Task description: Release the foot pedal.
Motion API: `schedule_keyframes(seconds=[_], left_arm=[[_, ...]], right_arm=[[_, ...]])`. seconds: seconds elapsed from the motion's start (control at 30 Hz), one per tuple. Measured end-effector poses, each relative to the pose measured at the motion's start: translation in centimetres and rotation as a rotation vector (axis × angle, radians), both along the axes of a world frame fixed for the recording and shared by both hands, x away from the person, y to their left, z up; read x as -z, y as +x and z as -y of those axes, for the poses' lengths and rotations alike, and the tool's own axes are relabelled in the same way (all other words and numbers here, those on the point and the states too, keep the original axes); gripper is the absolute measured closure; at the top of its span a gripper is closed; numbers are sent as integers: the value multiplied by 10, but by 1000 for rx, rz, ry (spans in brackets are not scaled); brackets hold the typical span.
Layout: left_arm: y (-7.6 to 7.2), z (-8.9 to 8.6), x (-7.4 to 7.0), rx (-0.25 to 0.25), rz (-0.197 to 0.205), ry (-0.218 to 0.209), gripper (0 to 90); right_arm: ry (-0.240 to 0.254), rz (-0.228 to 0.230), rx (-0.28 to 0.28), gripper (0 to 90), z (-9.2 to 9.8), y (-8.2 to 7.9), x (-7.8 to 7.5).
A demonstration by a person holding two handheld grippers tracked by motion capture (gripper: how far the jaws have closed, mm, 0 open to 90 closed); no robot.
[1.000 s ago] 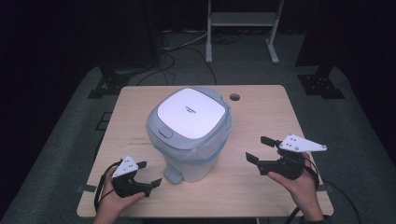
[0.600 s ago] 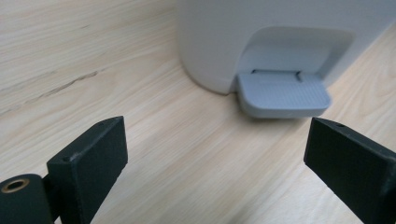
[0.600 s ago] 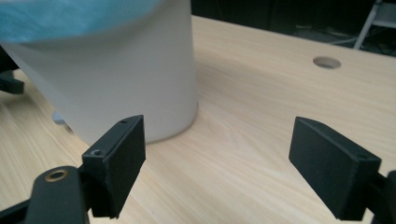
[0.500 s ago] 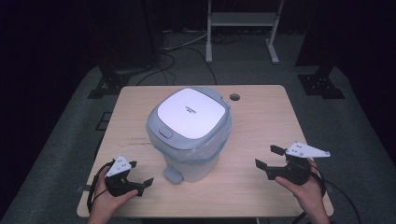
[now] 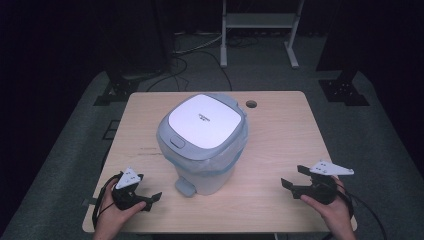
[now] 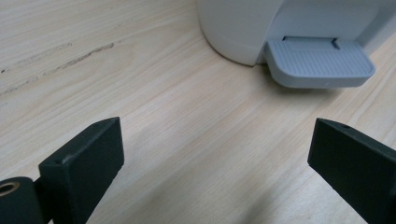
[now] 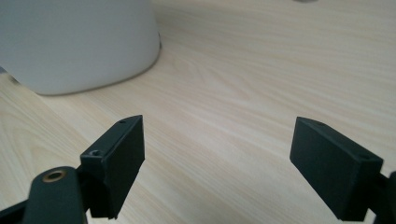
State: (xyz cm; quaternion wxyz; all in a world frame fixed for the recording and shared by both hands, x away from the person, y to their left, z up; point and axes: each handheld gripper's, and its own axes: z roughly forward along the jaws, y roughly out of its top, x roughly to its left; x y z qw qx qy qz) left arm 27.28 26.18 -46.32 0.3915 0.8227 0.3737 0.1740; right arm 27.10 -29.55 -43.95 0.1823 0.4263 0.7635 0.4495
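A pedal bin (image 5: 202, 120) with a white lid, grey rim and clear liner stands mid-table, lid down. Its grey foot pedal (image 5: 184, 187) sticks out toward the near edge. My left gripper (image 5: 147, 189) rests low at the near left corner, open and holding nothing, its jaws pointing at the pedal. In the left gripper view, that gripper (image 6: 215, 154) frames bare wood, with the pedal (image 6: 320, 63) ahead to the right. My right gripper (image 5: 292, 176) sits near the front right, open with nothing in it. In the right gripper view, that gripper (image 7: 217, 154) has the bin's base (image 7: 79, 42) at upper left.
The light wooden table (image 5: 280, 135) has a cable hole (image 5: 251, 104) behind the bin. On the dark floor beyond are a white stand frame (image 5: 260, 25), cables and two black stand feet (image 5: 120, 85) (image 5: 342, 87).
Both grippers have drawn back from the bin toward the near table edge, the left one leftward, the right one rightward. Both stay open; the bin has not moved.
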Motion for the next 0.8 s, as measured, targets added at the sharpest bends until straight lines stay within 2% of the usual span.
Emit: schedule_keyframes(seconds=[0.17,0.23,0.33,0.37,0.4,0.6,0.8], left_arm=[[1,-3,4,-6,-10,22,22],[3,-4,7,-7,-18,41,22],[3,-3,9,-3,-26,49,22],[3,-3,9,-3,-26,49,22],[3,-3,11,0,-32,48,22],[5,-2,18,-2,-49,83,22],[6,-3,20,3,-50,74,13]], right_arm=[[-14,-28,1,168,4,2,9],[-40,-46,5,168,5,3,15],[-85,-61,10,168,5,5,20],[-85,-61,10,168,5,5,20],[-109,-71,11,162,4,6,23],[-142,-108,12,161,4,9,32],[-182,-159,-6,146,0,11,41]])
